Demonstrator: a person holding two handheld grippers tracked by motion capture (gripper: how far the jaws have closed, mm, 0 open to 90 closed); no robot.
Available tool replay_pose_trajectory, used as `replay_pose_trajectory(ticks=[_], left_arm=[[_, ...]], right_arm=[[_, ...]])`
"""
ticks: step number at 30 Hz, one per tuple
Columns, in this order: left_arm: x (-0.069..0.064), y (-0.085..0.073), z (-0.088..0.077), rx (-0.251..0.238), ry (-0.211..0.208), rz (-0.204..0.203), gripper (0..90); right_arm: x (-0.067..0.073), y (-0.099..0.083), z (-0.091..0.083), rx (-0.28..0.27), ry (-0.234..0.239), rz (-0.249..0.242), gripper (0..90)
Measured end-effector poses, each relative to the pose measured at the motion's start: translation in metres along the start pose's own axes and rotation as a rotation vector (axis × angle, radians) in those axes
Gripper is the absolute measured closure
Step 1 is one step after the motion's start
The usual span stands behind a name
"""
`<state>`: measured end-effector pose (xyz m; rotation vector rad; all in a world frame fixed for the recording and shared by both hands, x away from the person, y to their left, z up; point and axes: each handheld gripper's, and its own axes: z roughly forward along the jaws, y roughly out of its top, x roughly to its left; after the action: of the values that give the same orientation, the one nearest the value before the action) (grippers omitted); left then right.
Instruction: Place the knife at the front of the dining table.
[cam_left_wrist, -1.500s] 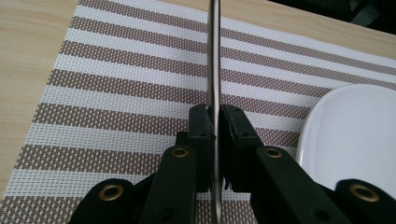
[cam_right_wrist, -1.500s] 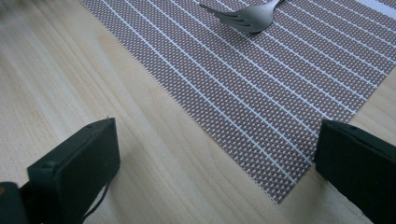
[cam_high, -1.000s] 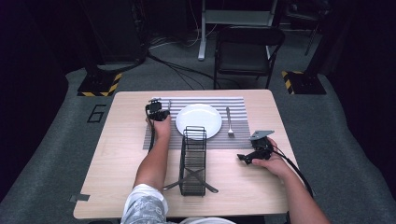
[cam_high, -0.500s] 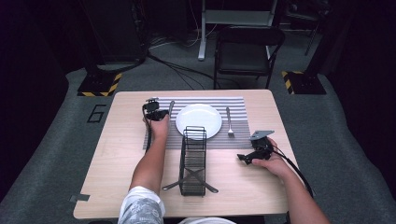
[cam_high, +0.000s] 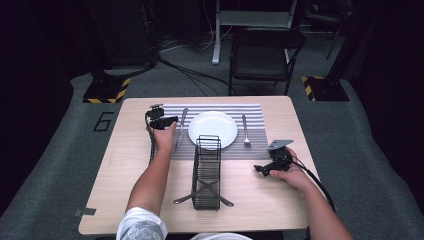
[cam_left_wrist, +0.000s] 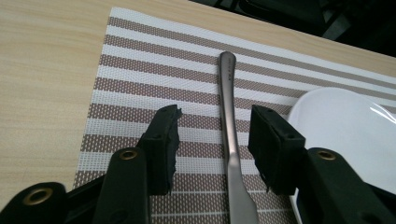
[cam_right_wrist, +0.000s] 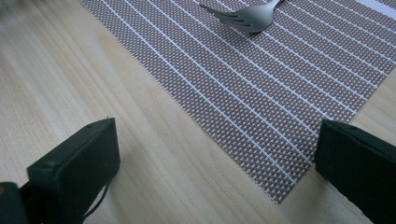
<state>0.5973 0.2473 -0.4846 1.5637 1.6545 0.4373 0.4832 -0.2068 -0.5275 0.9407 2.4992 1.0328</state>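
Knife between parted left jaws

Left gripper (cam_left_wrist: 212, 140): jaws apart, straddling the knife (cam_left_wrist: 229, 135) without touching it. Knife lies on the striped placemat (cam_high: 257, 145), long axis near-to-far, just left of the white plate (cam_high: 213, 129). Right gripper (cam_high: 260, 169): jaws wide apart, holding nothing, over the table (cam_high: 115, 170) near the placemat corner. Fork (cam_high: 245, 131) right of plate; wire rack (cam_high: 207, 172) nearer.

High view overlooks the table (cam_high: 125, 165); tool cameras skim its placemat (cam_left_wrist: 140, 88).
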Motion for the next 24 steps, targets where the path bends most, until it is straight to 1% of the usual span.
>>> replay_pose_trajectory(ticks=[2, 4, 5, 7, 10, 12, 17, 21, 24], left_arm=[[-0.002, 0.002, -0.007, -0.013, -0.006, 0.023, 51.3], [-0.005, 0.004, -0.013, -0.019, -0.018, 0.030, 51.1], [-0.005, 0.005, -0.017, -0.023, -0.022, 0.052, 50.9], [-0.008, 0.007, -0.028, -0.030, -0.027, 0.060, 50.9], [-0.010, 0.010, -0.039, -0.044, -0.039, 0.068, 50.6], [-0.012, 0.012, -0.047, -0.047, -0.043, 0.085, 50.6], [-0.016, 0.016, -0.066, -0.075, -0.047, 0.125, 50.3], [-0.019, 0.018, -0.082, -0.082, -0.068, 0.140, 49.8], [-0.023, 0.018, -0.093, -0.095, -0.079, 0.162, 49.7]], right_arm=[[0.000, 0.000, 0.000, -0.002, -0.001, 0.000, 0.0], [0.000, 0.000, 0.000, 0.001, 0.000, 0.000, 0.0], [0.000, 0.000, 0.000, -0.003, -0.001, 0.000, 0.0], [0.000, 0.000, 0.000, 0.000, 0.000, 0.000, 0.0], [0.000, 0.000, 0.000, -0.002, -0.001, 0.001, 0.0], [0.000, 0.000, 0.000, 0.000, 0.000, 0.000, 0.0], [0.000, 0.000, 0.000, -0.002, -0.001, 0.000, 0.0], [0.000, 0.000, 0.000, -0.001, -0.001, 0.000, 0.0], [0.000, 0.000, 0.000, -0.002, -0.001, 0.000, 0.0]])
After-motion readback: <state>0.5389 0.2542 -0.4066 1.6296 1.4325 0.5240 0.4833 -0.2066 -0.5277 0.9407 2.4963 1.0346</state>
